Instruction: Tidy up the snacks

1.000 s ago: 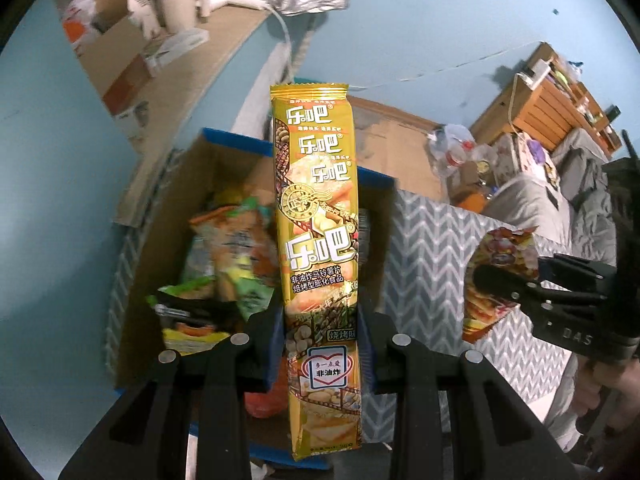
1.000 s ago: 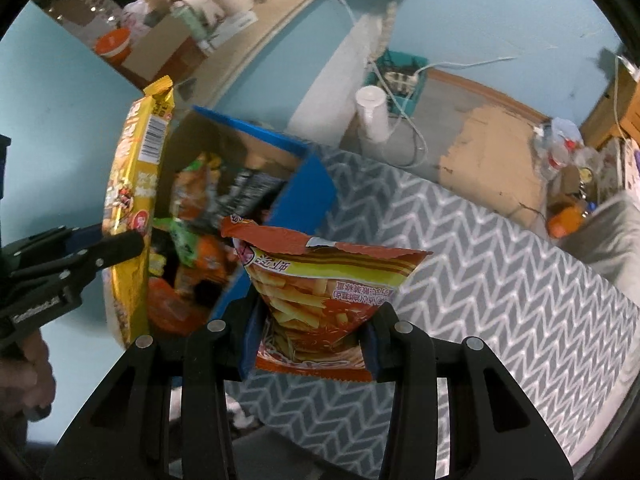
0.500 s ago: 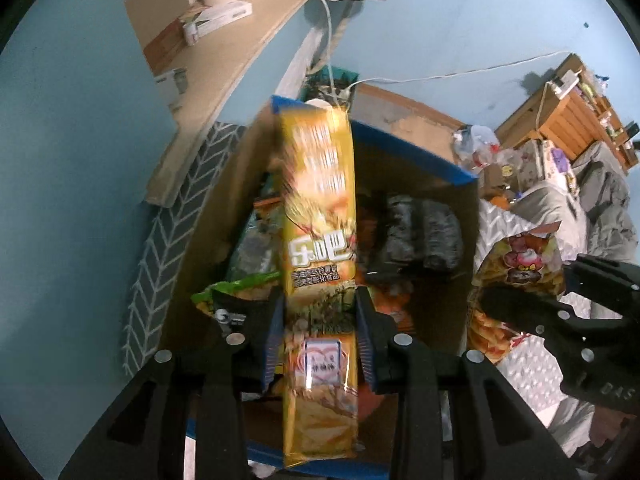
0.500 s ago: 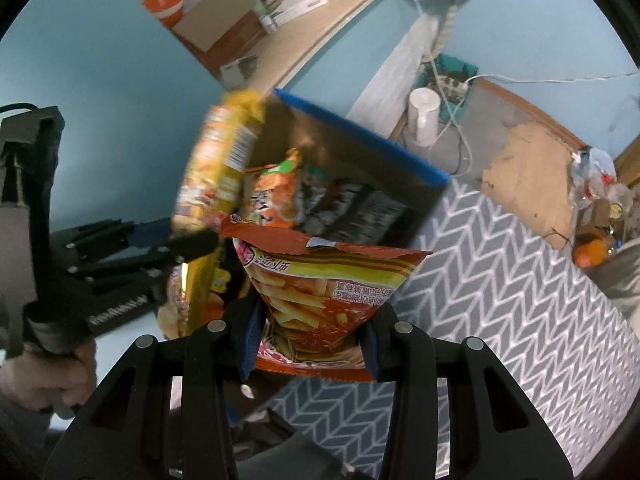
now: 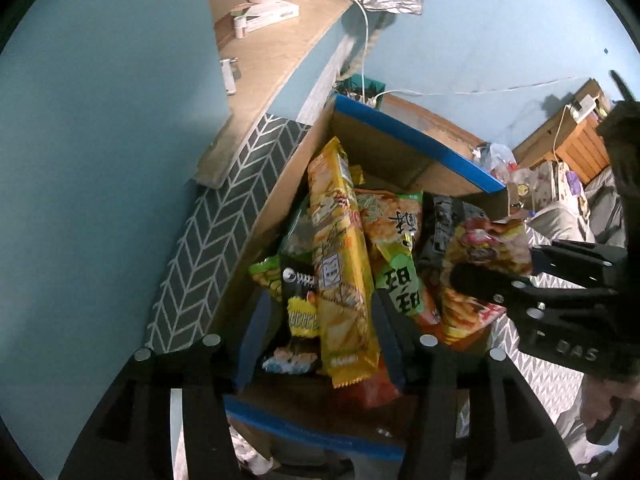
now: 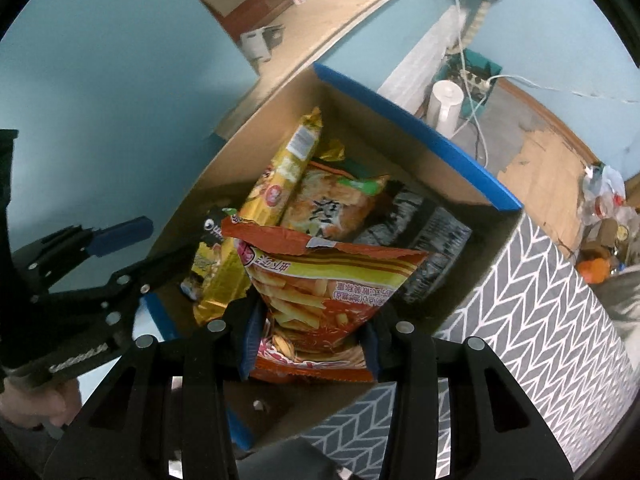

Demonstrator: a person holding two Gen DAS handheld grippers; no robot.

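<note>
A cardboard box with blue edges (image 5: pixel 416 140) (image 6: pixel 420 136) holds several snack packs. A long yellow snack pack (image 5: pixel 340 264) (image 6: pixel 276 192) lies slanted on the pile inside it. My left gripper (image 5: pixel 320 336) (image 6: pixel 148 248) hangs over the box with its jaws opening. The yellow pack is still between them, but the left pad stands clear of it. My right gripper (image 6: pixel 308 340) (image 5: pixel 492 280) is shut on an orange bag of fries-shaped snacks (image 6: pixel 332 280) (image 5: pixel 480 248), held above the box's right half.
In the box lie a green-and-orange pack (image 5: pixel 396 240) and a black pack (image 6: pixel 432 232). The box stands on a grey chevron cloth (image 6: pixel 540 320). A wooden shelf (image 5: pixel 272 52) with a white cup runs behind it, and cables and a white jug (image 6: pixel 444 104) are on the floor.
Both grippers moved over the box and lower. The left jaws spread and the yellow pack dropped from upright onto the pile. The orange bag stays gripped.
</note>
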